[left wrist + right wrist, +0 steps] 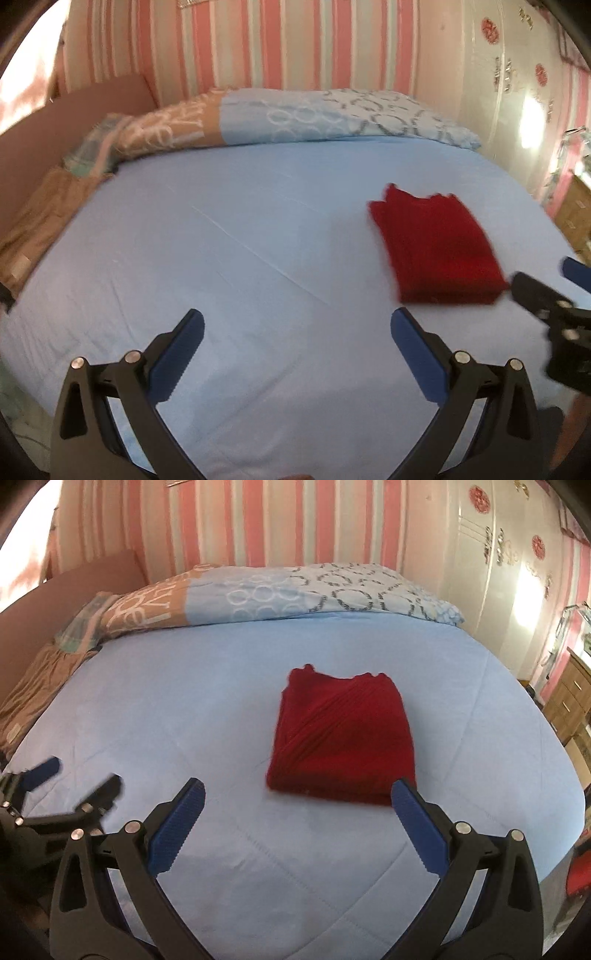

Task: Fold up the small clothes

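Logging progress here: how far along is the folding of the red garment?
Done: the red garment lies folded into a compact rectangle on the blue sheet. In hand: nothing; the left gripper and right gripper are open, off the cloth. Left: perhaps a tidy; no other loose clothes clearly show.

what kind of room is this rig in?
Most likely a home bedroom: a bed with a blue sheet, a patterned duvet along the far side, and a white wardrobe against pink-striped walls.
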`<state>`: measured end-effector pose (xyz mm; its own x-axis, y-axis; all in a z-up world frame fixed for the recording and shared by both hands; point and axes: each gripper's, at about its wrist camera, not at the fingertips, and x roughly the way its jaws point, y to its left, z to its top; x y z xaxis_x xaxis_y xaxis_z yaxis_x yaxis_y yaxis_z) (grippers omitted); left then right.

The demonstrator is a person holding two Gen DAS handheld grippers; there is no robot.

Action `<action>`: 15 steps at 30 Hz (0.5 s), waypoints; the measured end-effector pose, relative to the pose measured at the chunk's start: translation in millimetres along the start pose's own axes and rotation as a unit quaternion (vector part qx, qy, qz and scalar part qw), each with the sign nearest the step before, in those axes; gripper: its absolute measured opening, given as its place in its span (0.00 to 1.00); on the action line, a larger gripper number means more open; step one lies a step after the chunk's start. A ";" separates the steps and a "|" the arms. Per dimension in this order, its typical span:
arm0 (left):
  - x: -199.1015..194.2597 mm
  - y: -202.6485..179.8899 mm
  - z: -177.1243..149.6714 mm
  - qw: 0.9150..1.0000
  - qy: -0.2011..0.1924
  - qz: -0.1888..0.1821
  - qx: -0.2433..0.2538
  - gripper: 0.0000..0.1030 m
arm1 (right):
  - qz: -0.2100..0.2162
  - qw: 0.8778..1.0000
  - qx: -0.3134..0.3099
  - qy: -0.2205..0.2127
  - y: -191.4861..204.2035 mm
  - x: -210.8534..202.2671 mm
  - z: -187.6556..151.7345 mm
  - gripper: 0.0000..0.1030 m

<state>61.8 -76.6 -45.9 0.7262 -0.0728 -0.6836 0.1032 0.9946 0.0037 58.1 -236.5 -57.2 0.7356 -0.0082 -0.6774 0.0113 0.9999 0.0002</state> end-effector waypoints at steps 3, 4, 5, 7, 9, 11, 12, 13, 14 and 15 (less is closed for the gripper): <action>-14.9 -8.2 -7.7 1.000 -0.005 0.002 0.016 0.99 | 0.001 1.000 -0.008 0.005 6.8 1.0 -3.2 0.97; -19.0 -9.7 -8.9 1.000 -0.008 0.006 0.018 0.98 | 0.000 1.000 -0.008 0.006 8.0 1.3 -3.7 0.97; -20.4 -10.5 -8.9 1.000 -0.009 0.009 0.019 0.98 | 0.000 1.000 -0.007 0.005 8.4 0.4 -3.8 0.97; -24.1 -11.0 -8.1 1.000 -0.014 0.015 0.020 0.98 | 0.004 1.000 -0.003 0.004 7.6 -0.1 -3.0 0.97; -26.2 -10.6 -8.0 1.000 -0.016 0.018 0.018 0.98 | 0.005 1.000 -0.001 0.004 6.1 -2.7 -3.6 0.97; -27.4 -10.4 -7.1 1.000 -0.017 0.019 0.016 0.98 | 0.004 1.000 -0.001 0.002 5.6 -3.2 -2.9 0.97; -27.7 -10.2 -6.5 1.000 -0.015 0.016 0.012 0.98 | 0.003 1.000 -0.001 0.001 5.3 -3.3 -2.6 0.97; -27.4 -9.8 -5.5 1.000 -0.016 0.014 0.010 0.98 | 0.002 1.000 -0.001 -0.001 4.5 -4.0 -2.1 0.97; -27.8 -9.5 -4.9 1.000 -0.016 0.014 0.007 0.98 | 0.000 1.000 -0.001 -0.002 4.0 -4.7 -1.9 0.97; -28.9 -8.8 -4.4 1.000 -0.017 0.016 0.006 0.98 | 0.000 1.000 -0.001 -0.002 3.6 -5.0 -1.7 0.97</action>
<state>36.9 -83.0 -29.4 0.7523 -0.0442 -0.6573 0.0876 0.9956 0.0333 53.3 -232.9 -55.0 0.7377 -0.0087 -0.6751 0.0103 0.9999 -0.0017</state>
